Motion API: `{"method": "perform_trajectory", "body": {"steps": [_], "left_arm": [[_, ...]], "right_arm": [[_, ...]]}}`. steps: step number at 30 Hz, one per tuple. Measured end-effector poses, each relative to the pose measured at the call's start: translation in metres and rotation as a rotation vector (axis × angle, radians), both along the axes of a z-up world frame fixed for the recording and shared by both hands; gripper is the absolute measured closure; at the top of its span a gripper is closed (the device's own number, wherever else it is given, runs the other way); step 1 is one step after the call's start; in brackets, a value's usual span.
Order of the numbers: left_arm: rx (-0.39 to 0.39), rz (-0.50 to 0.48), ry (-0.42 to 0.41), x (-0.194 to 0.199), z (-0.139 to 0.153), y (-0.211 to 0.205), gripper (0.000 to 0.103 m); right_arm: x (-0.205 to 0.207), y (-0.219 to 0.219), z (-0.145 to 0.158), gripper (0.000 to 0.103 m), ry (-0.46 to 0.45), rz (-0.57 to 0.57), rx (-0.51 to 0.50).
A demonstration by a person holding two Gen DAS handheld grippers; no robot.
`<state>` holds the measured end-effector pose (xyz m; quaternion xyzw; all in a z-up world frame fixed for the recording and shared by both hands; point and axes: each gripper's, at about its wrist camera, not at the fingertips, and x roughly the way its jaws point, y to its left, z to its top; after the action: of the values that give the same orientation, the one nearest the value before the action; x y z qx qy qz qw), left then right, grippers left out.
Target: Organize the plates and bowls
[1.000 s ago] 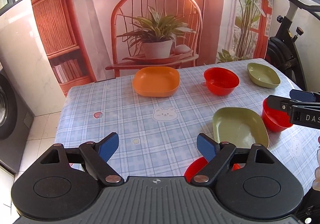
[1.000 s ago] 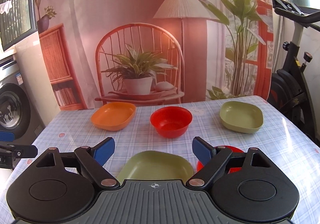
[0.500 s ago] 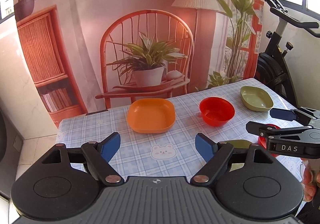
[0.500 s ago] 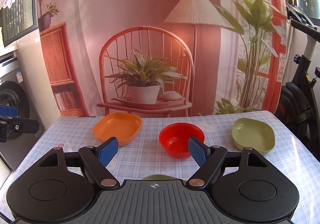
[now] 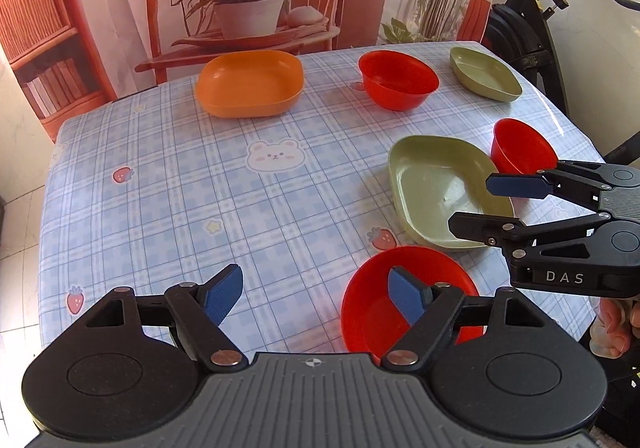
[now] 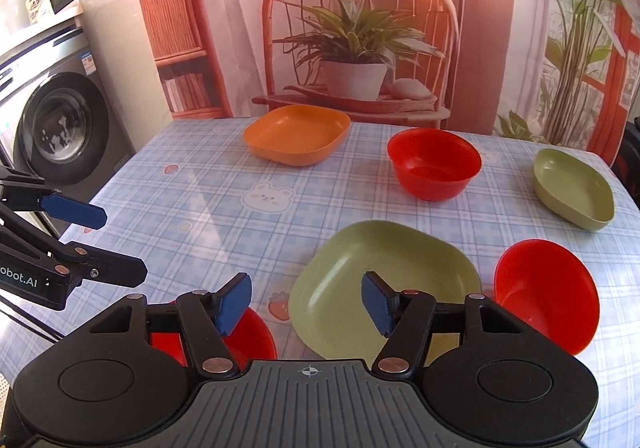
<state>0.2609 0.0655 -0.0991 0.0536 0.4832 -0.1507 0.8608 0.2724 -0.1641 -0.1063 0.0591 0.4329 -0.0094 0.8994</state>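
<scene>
A table [image 5: 168,184] covered with a glossy blue-and-white checked cloth printed with bears and strawberries is seen. Six plastic dishes are set directly on it, all apart from one another. A square orange plate [image 5: 250,82] is placed at the far edge, a round red bowl [image 5: 396,78] beside it, and a square olive-green plate [image 5: 486,74] at the far corner. Nearer, a larger olive-green plate [image 5: 434,188] is laid between a second red bowl [image 5: 520,146] and a third red bowl [image 5: 372,312].

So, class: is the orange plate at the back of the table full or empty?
Empty. The orange plate shows only its bare inside in both views, with nothing lying in it.
</scene>
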Motion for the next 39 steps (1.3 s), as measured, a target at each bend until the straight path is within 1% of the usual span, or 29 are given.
{"method": "perform_trajectory", "body": {"steps": [4, 9, 12, 14, 15, 16, 18, 20, 23, 25, 27, 29, 32, 33, 35, 36, 39], "left_arm": [[-0.026, 0.021, 0.041, -0.001, -0.005, 0.0, 0.023], [-0.047, 0.021, 0.067, -0.004, -0.014, -0.004, 0.023], [-0.05, 0.03, 0.08, -0.002, -0.016, -0.005, 0.029], [-0.066, 0.029, 0.089, -0.004, -0.018, -0.004, 0.029], [-0.07, 0.027, 0.093, -0.005, -0.019, -0.004, 0.032], [-0.068, 0.025, 0.091, -0.007, -0.019, -0.005, 0.043], [-0.056, 0.024, 0.092, -0.008, -0.02, -0.008, 0.053], [-0.046, 0.024, 0.087, -0.01, -0.021, -0.01, 0.052], [-0.034, 0.016, 0.071, -0.014, -0.02, -0.015, 0.052], [-0.049, 0.022, 0.076, -0.014, -0.021, -0.016, 0.052], [-0.063, 0.055, 0.077, -0.014, -0.023, -0.017, 0.052], [-0.115, 0.123, 0.079, -0.015, -0.025, -0.013, 0.052], [-0.232, 0.204, 0.124, -0.016, -0.035, -0.002, 0.052], [-0.239, 0.21, 0.133, -0.017, -0.039, -0.002, 0.052], [-0.199, 0.214, 0.135, -0.019, -0.042, -0.005, 0.055], [-0.183, 0.216, 0.131, -0.019, -0.044, -0.007, 0.059], [-0.2, 0.224, 0.13, -0.021, -0.046, -0.007, 0.06]], "right_arm": [[-0.002, -0.003, -0.001, 0.052, 0.04, 0.014, 0.019], [-0.007, -0.002, -0.005, 0.052, 0.087, 0.063, 0.036], [-0.009, 0.002, -0.008, 0.052, 0.121, 0.097, 0.04], [-0.011, 0.004, -0.009, 0.052, 0.132, 0.108, 0.04], [-0.012, 0.005, -0.009, 0.052, 0.136, 0.111, 0.042], [-0.014, 0.005, -0.01, 0.052, 0.14, 0.111, 0.046], [-0.015, 0.003, -0.012, 0.052, 0.151, 0.099, 0.059], [-0.015, 0.002, -0.015, 0.053, 0.162, 0.09, 0.076], [-0.016, 0.001, -0.021, 0.062, 0.18, 0.08, 0.086], [-0.017, 0.002, -0.024, 0.067, 0.189, 0.071, 0.095], [-0.018, 0.001, -0.027, 0.071, 0.194, 0.06, 0.115], [-0.019, 0.001, -0.028, 0.072, 0.189, 0.044, 0.12], [-0.021, 0.002, -0.029, 0.072, 0.188, 0.037, 0.103], [-0.021, 0.002, -0.03, 0.072, 0.19, 0.039, 0.112], [-0.022, 0.002, -0.031, 0.072, 0.196, 0.041, 0.133], [-0.022, 0.003, -0.032, 0.073, 0.196, 0.039, 0.142], [-0.023, 0.005, -0.035, 0.074, 0.193, 0.03, 0.169]]}}
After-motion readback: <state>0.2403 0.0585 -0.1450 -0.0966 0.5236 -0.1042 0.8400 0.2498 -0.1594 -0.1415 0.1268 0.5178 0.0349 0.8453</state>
